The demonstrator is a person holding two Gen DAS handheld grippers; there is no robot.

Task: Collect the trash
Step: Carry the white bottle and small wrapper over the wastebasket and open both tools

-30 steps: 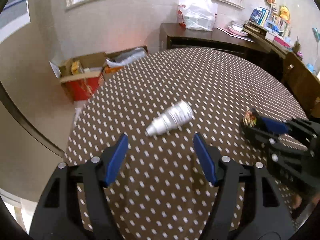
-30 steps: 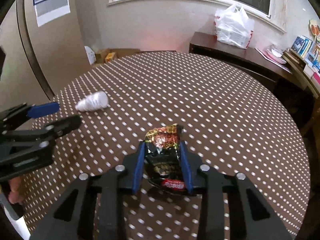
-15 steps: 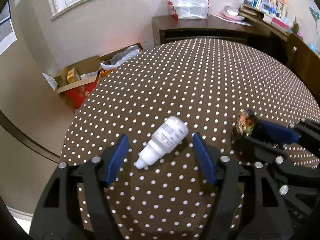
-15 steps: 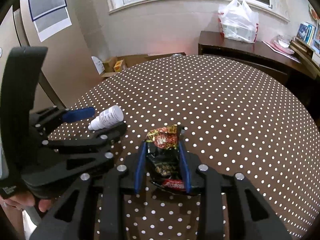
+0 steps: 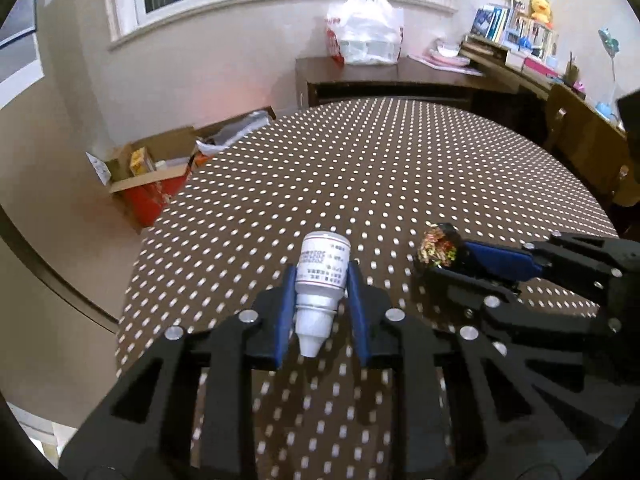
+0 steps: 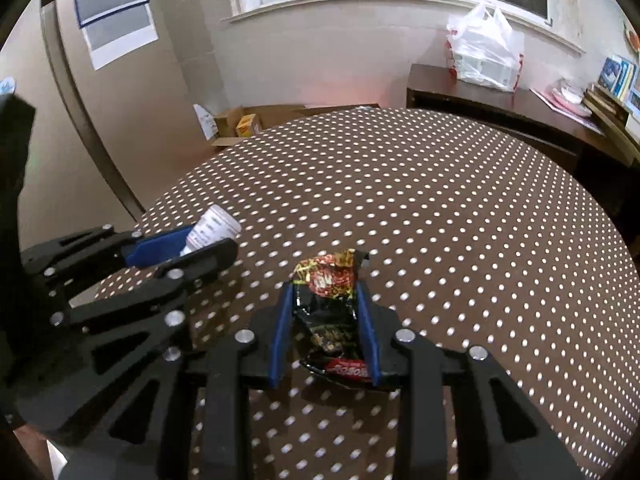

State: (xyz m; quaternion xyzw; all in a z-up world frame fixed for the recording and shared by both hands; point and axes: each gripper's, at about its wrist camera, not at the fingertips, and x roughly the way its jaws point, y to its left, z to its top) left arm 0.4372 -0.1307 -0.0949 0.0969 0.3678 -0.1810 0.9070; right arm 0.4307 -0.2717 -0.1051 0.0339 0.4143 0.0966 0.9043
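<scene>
The left gripper (image 5: 321,300) has just closed its jaws on the white bottle (image 5: 322,276); the right gripper (image 6: 325,322) clamps the crumpled wrapper (image 6: 330,300) narrowly.

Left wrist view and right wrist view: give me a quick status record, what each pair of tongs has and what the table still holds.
left tongs: jaws have just been closing; blue pads against both sides of the white bottle
bottle pose: nozzle pointing back toward the camera
right tongs: shut on the crumpled snack wrapper
table: brown polka-dot cloth; no other loose trash visible
bin: none in view
</scene>
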